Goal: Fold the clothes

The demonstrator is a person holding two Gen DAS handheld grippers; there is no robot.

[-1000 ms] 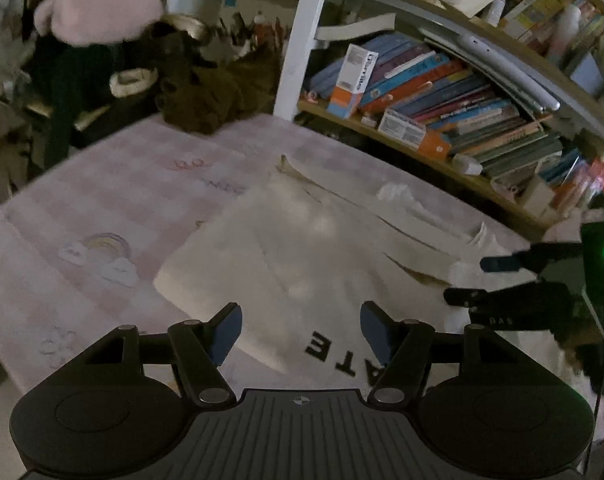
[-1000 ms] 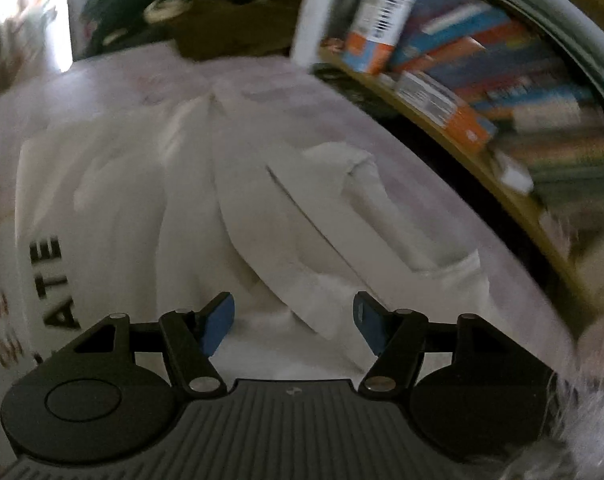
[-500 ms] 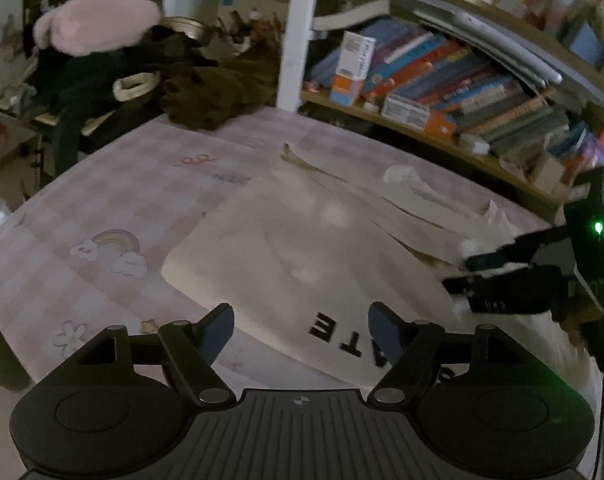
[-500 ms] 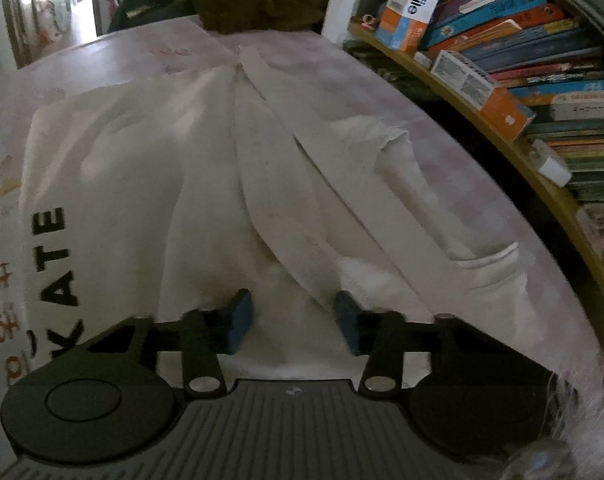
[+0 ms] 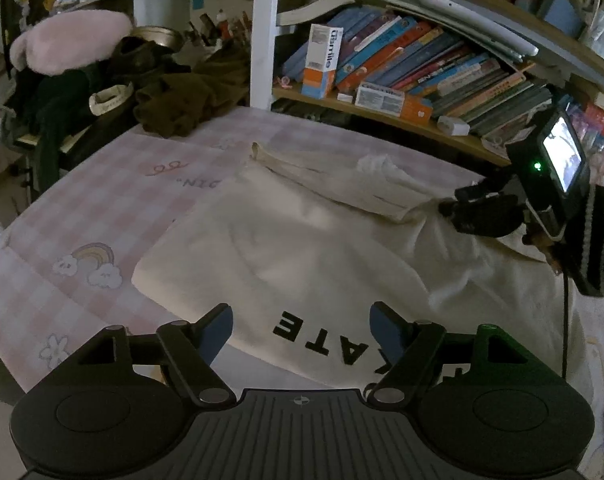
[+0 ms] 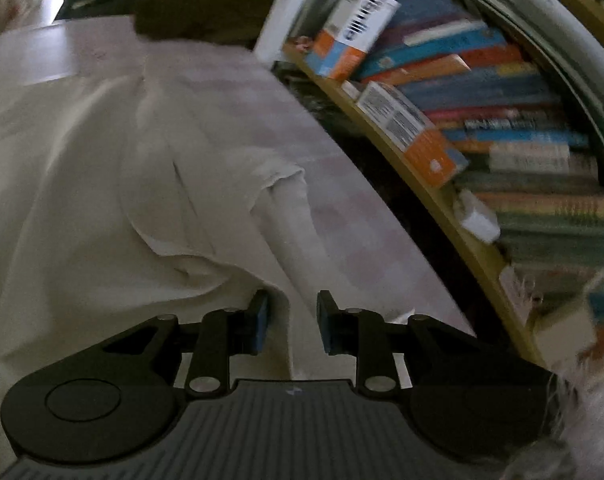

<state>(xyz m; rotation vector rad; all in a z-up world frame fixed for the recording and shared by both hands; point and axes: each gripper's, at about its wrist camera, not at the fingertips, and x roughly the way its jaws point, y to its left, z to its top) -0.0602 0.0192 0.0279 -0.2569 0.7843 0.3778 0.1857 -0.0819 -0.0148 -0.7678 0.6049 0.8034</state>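
Note:
A cream garment (image 5: 302, 240) with black letters lies spread on a pink checked cover (image 5: 114, 200). My left gripper (image 5: 302, 330) hovers open over its near lettered edge, with nothing between the fingers. Farther right, my right gripper (image 5: 455, 202) meets a folded edge of the garment, and the fabric tents up toward it. In the right wrist view the right gripper (image 6: 293, 320) has its blue pads drawn close, with a strip of the cream garment (image 6: 82, 200) pinched between them. A striped sleeve (image 5: 597, 240) holds that gripper.
A bookshelf (image 5: 421, 80) packed with books runs close along the far and right side of the cover. Dark clothes (image 5: 174, 108) and a pink plush (image 5: 70, 40) are piled at the back left. The cover's near left edge (image 5: 18, 360) drops off.
My right gripper went from wide open to closed on the garment's fold and swung right toward the shelf. The left gripper stayed open and drew back slightly, showing more of the cover.

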